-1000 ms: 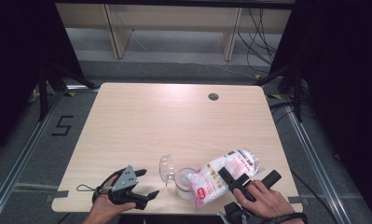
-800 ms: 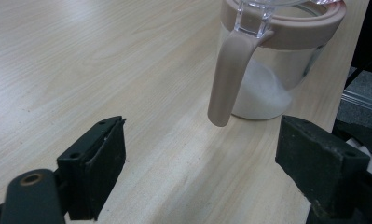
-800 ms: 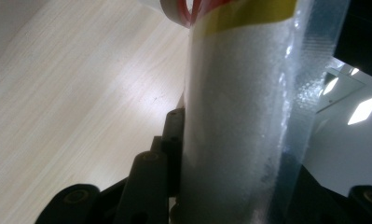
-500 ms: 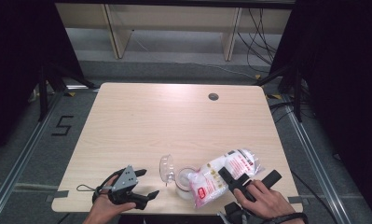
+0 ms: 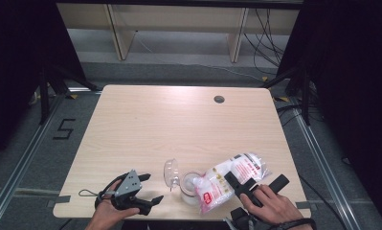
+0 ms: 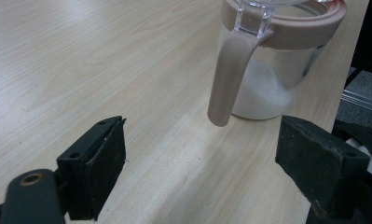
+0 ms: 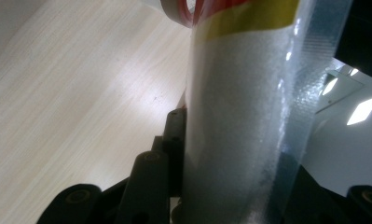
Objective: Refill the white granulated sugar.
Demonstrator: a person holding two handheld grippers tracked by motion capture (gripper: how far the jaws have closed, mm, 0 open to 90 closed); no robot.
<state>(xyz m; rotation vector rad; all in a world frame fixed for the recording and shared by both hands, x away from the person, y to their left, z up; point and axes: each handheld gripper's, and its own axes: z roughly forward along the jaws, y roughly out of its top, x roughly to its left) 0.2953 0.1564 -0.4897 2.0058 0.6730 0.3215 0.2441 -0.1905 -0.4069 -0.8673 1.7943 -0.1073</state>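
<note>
At the near edge of the counter (image 5: 145,124), a clear jar (image 5: 191,187) with a pink rim and handle stands upright, white powder in its bottom. Its clear lid (image 5: 171,171) stands open on the side away from the bag. My right tool (image 5: 255,184) is clenched on a clear plastic bag (image 5: 229,176) of white powder, tilted with its lower end at the jar's mouth. My left tool (image 5: 148,188) rests beside the jar, jaws released and holding nothing, pointing toward the jar's handle.

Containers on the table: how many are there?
2: a clear jar near the front edge, its lid open, and a bag tipped over it in the right gripper.
</note>
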